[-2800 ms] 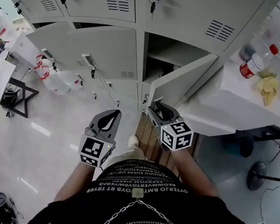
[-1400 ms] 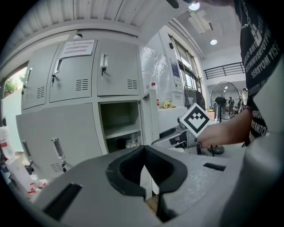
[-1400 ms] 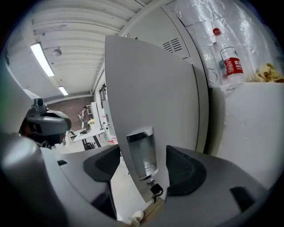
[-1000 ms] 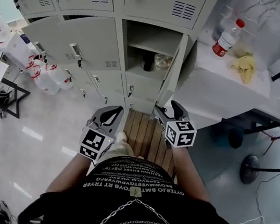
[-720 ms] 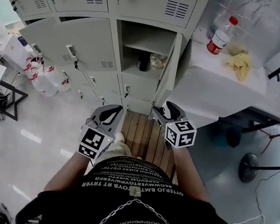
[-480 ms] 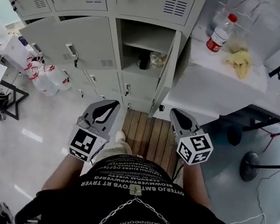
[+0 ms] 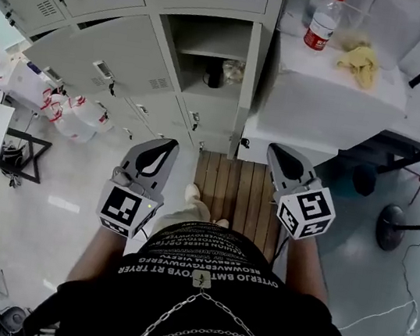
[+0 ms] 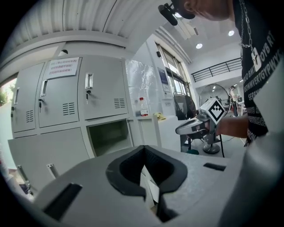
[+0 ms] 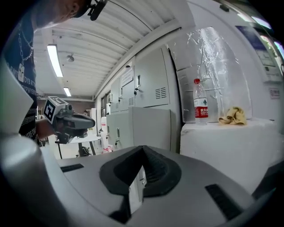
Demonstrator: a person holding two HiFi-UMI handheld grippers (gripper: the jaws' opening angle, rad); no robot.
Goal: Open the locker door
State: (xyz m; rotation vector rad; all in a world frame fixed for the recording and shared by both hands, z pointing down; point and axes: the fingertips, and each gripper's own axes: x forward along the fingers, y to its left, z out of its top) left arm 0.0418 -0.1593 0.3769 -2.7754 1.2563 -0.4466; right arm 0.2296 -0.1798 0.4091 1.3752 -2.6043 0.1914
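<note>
The locker door (image 7: 246,90) stands swung out edge-on toward you, its compartment (image 7: 206,40) exposed, just beside the white counter (image 7: 338,104). Your right gripper (image 7: 275,150) hangs clear of the door; its fingers have just been closing and now meet on nothing. Your left gripper (image 7: 171,145) likewise shows fingers together, empty.

Locker door (image 7: 246,90) of matt grey painted metal; right of the door, a clear plastic bottle (image 7: 320,19) and crumpled yellow cloth (image 7: 359,60); below it, wooden slats (image 7: 238,191); glossy pale floor (image 7: 44,216).
</note>
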